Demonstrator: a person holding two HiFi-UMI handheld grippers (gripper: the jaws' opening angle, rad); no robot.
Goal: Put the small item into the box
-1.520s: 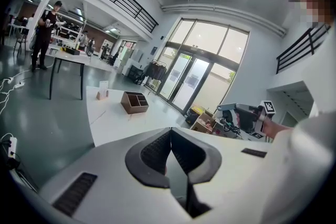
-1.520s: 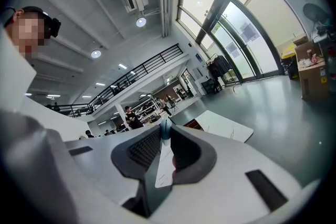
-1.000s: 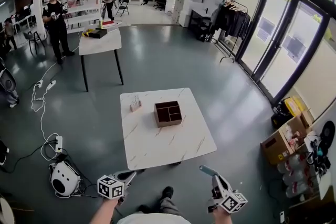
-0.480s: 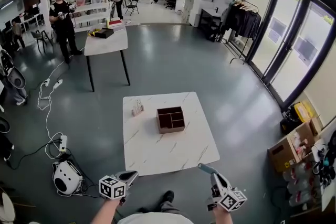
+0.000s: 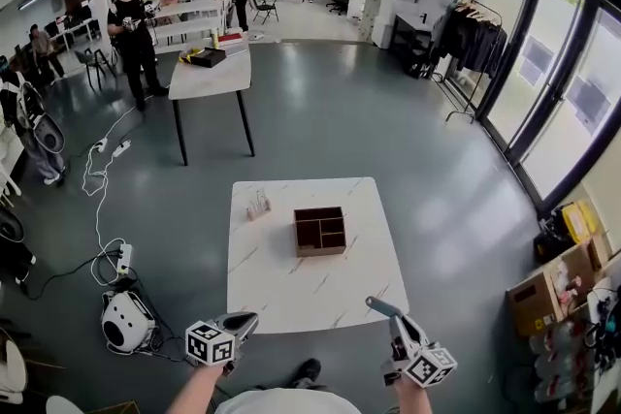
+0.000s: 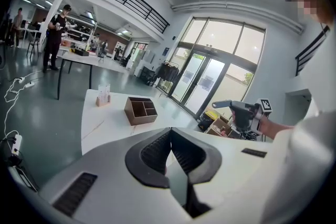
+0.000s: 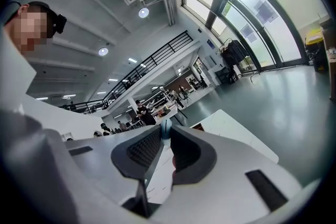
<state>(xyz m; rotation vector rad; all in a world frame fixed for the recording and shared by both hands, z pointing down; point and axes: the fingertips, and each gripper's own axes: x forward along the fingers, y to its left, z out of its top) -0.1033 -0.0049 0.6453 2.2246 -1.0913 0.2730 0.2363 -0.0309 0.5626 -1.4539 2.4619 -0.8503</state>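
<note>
The L gripper [image 6: 169, 131] is being held w/ its jaws pressed together, nothing btwn them. The R gripper [image 5: 398, 323] is being held w/ its jaws pinching the small item [image 7: 165, 127], pale blue and rounded at the end that is sticking out past the tips. In the head view it is being shown as a short blue-grey stick, though its exact shape can't be told. Both grippers are being held short of the near edge of the white marble table [image 5: 310, 296], well apart from each other. The brown box [image 5: 322, 250], divided into compartments, is being seen on the table well ahead of both sets of jaws, a little left of the L jaws' line in the L gripper view. A small rack [image 5: 257, 205] is being seen ahead and further left of the L jaws, near the box, not touching it.
</note>
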